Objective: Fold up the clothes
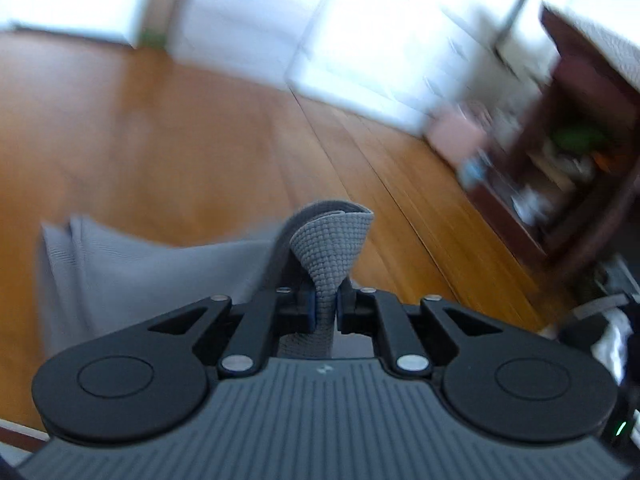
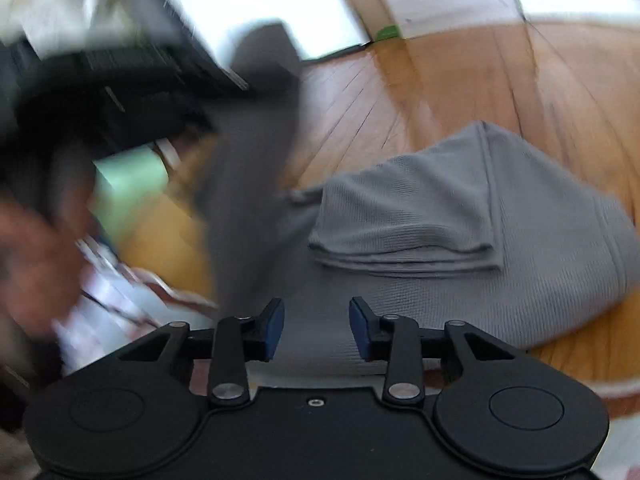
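Left gripper (image 1: 325, 307): clamped on grey waffle-knit garment (image 1: 332, 248). Right gripper (image 2: 317, 330): jaws apart, empty, above garment on wooden floor (image 2: 560, 92).

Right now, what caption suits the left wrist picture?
Left tongs pinch a fold of grey knitted cloth above a wooden floor.

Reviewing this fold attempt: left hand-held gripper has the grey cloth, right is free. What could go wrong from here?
1. The left hand-held gripper pinches only a narrow bunched edge of the grey garment; a tug could slip it out.
2. The right hand-held gripper is open and holds nothing, so the cloth hangs from one point and may fold skewed.
3. Both views are motion-blurred; fast swinging could undo the folded layers on the floor.
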Action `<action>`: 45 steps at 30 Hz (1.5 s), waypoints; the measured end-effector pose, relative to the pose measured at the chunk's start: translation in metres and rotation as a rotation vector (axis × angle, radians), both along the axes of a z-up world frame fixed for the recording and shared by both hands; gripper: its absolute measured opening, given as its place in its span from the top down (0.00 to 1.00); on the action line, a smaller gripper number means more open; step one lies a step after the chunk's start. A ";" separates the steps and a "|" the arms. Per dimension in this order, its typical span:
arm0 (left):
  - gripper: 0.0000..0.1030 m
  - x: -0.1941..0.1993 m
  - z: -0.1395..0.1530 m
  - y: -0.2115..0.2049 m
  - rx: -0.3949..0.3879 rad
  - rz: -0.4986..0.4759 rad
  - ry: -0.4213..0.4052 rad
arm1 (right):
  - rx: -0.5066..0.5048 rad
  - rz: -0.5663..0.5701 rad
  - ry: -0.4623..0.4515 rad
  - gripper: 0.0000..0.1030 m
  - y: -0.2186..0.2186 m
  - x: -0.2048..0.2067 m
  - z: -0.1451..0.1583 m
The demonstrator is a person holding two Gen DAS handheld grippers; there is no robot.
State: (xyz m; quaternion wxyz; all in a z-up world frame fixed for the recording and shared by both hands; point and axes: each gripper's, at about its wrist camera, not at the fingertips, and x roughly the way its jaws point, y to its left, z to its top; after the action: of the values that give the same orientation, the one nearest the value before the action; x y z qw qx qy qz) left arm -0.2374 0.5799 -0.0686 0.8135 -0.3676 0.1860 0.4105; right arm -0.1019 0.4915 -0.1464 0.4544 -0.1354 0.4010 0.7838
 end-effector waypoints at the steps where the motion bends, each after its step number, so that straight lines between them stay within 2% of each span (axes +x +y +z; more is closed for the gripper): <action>1: 0.67 0.010 -0.013 0.005 -0.072 -0.022 0.014 | -0.013 -0.023 0.055 0.60 -0.001 0.013 -0.002; 2: 0.64 0.015 -0.022 0.006 -0.121 -0.036 0.020 | -0.022 -0.049 0.050 0.60 -0.002 0.018 -0.005; 3: 0.64 0.013 -0.025 0.002 -0.138 -0.046 0.011 | -0.031 -0.076 0.040 0.59 -0.003 0.023 -0.008; 5: 0.63 -0.002 -0.024 -0.011 -0.101 -0.064 0.002 | -0.058 -0.101 0.053 0.58 -0.003 0.027 -0.015; 6: 0.63 -0.010 -0.023 -0.018 -0.073 -0.067 0.029 | -0.071 -0.112 0.059 0.58 -0.003 0.030 -0.018; 8: 0.63 -0.023 -0.023 -0.029 -0.027 -0.060 0.144 | -0.098 -0.136 0.073 0.58 -0.003 0.034 -0.024; 11: 0.63 -0.042 -0.041 -0.044 -0.068 -0.036 0.309 | -0.139 -0.172 0.093 0.58 -0.003 0.040 -0.033; 13: 0.63 -0.058 -0.054 -0.052 -0.104 0.006 0.340 | -0.143 -0.189 0.072 0.58 -0.003 0.039 -0.034; 16: 0.61 -0.083 -0.070 -0.058 -0.187 0.093 0.277 | -0.149 -0.225 0.037 0.57 -0.006 0.042 -0.032; 18: 0.60 -0.091 -0.072 -0.057 -0.209 0.117 0.238 | -0.154 -0.259 0.026 0.55 -0.009 0.047 -0.030; 19: 0.60 -0.092 -0.071 -0.054 -0.211 0.120 0.237 | -0.161 -0.276 0.032 0.54 -0.010 0.050 -0.032; 21: 0.51 -0.094 -0.068 -0.053 -0.194 0.132 0.248 | -0.174 -0.309 0.045 0.54 -0.013 0.058 -0.035; 23: 0.49 -0.096 -0.071 -0.056 -0.185 0.143 0.250 | -0.189 -0.336 0.063 0.54 -0.012 0.062 -0.040; 26: 0.49 -0.099 -0.073 -0.058 -0.206 0.132 0.220 | -0.199 -0.375 0.068 0.54 -0.008 0.062 -0.045; 28: 0.52 -0.095 -0.073 -0.059 -0.204 0.108 0.229 | -0.205 -0.402 0.063 0.54 -0.004 0.062 -0.048; 32: 0.56 -0.088 -0.067 -0.061 -0.173 0.069 0.261 | -0.192 -0.446 -0.030 0.54 0.005 0.058 -0.049; 33: 0.56 -0.087 -0.066 -0.062 -0.171 0.068 0.259 | -0.179 -0.446 -0.055 0.59 0.006 0.057 -0.048; 34: 0.56 -0.087 -0.066 -0.062 -0.171 0.067 0.260 | -0.150 -0.446 -0.081 0.72 0.006 0.054 -0.045; 37: 0.56 -0.088 -0.067 -0.060 -0.177 0.066 0.268 | -0.073 -0.444 -0.178 0.90 0.002 0.047 -0.031; 41: 0.56 -0.087 -0.066 -0.056 -0.178 0.064 0.248 | 0.013 -0.450 -0.292 0.91 -0.001 0.035 -0.015; 42: 0.56 -0.087 -0.066 -0.056 -0.179 0.065 0.245 | -0.001 -0.449 -0.291 0.89 0.002 0.036 -0.016; 43: 0.56 -0.087 -0.067 -0.056 -0.180 0.064 0.243 | -0.020 -0.449 -0.271 0.83 0.003 0.040 -0.018; 45: 0.56 -0.087 -0.068 -0.056 -0.184 0.063 0.238 | -0.055 -0.455 -0.206 0.81 0.007 0.048 -0.023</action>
State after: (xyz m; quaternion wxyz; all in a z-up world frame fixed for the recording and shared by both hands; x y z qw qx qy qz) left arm -0.3247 0.5243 -0.1370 0.7354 -0.3947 0.3064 0.4577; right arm -0.0541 0.4983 -0.1696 0.6539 -0.1333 0.3940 0.6320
